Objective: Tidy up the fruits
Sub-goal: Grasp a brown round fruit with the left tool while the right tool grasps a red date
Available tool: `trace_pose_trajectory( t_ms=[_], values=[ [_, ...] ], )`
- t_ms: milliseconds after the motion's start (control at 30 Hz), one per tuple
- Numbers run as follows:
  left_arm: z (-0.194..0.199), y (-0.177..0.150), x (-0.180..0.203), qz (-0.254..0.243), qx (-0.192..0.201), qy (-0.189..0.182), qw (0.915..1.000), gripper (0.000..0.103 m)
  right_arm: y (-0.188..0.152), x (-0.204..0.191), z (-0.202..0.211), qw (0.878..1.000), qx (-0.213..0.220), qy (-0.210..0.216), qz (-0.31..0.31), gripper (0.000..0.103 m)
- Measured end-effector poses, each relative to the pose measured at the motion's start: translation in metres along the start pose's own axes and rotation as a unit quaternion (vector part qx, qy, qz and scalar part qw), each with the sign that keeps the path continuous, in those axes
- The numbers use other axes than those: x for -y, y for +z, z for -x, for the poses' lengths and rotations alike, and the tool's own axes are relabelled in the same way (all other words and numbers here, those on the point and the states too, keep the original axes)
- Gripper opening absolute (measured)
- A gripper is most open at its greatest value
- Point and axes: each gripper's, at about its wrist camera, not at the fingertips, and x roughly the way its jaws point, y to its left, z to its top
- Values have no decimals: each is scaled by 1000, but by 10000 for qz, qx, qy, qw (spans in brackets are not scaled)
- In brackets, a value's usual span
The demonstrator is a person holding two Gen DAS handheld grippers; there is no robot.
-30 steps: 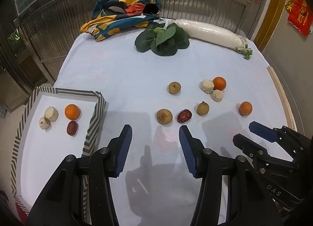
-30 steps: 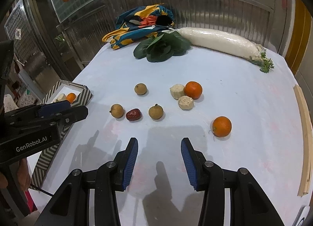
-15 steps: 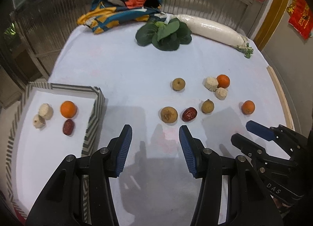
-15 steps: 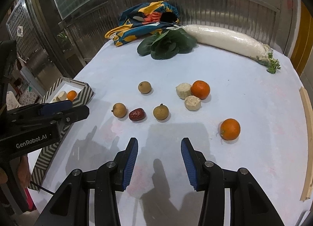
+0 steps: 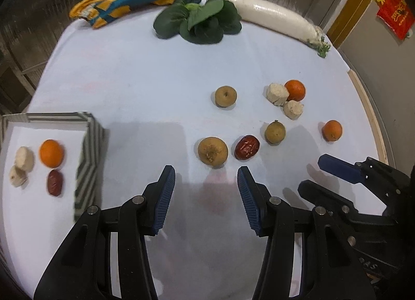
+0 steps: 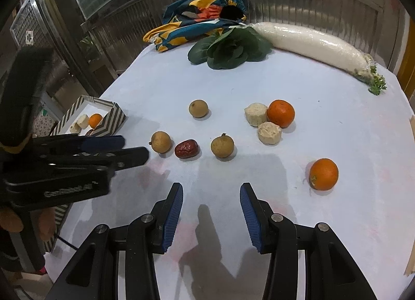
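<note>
In the left wrist view, the left gripper hangs parted and empty just short of a brown longan beside a red date; the striped tray sits left. In the right wrist view, the right gripper gapes empty, an orange lying to its right.

The left gripper has dropped closer to the brown fruit.

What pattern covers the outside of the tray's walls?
Black-and-white zigzag stripes on the tray, clearest in the right wrist view.
</note>
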Motion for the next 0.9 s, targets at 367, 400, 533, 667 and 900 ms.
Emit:
trace_pose_trajectory(
  t_ms=[367, 400, 533, 667, 900],
  values=[
    [-24, 12, 2, -168, 26, -225, 9996, 30, 5, -1, -18, 9996, -180, 192, 60, 44],
    [-25, 12, 1, -172, 27, -237, 9996, 27, 6, -2, -20, 9995, -189, 228, 88, 44],
    [-18, 9, -6, -83, 42, -229, 9997, 27, 11, -10, -30, 9990, -228, 348, 170, 44],
    [-6, 4, -16, 125, 71, -74, 9999, 27, 18, -20, -42, 9985, -257, 397, 292, 44],
    [13, -7, -28, 440, 108, 51, 9990, 27, 36, -27, -64, 9980, -242, 158, 566, 38]
  ],
)
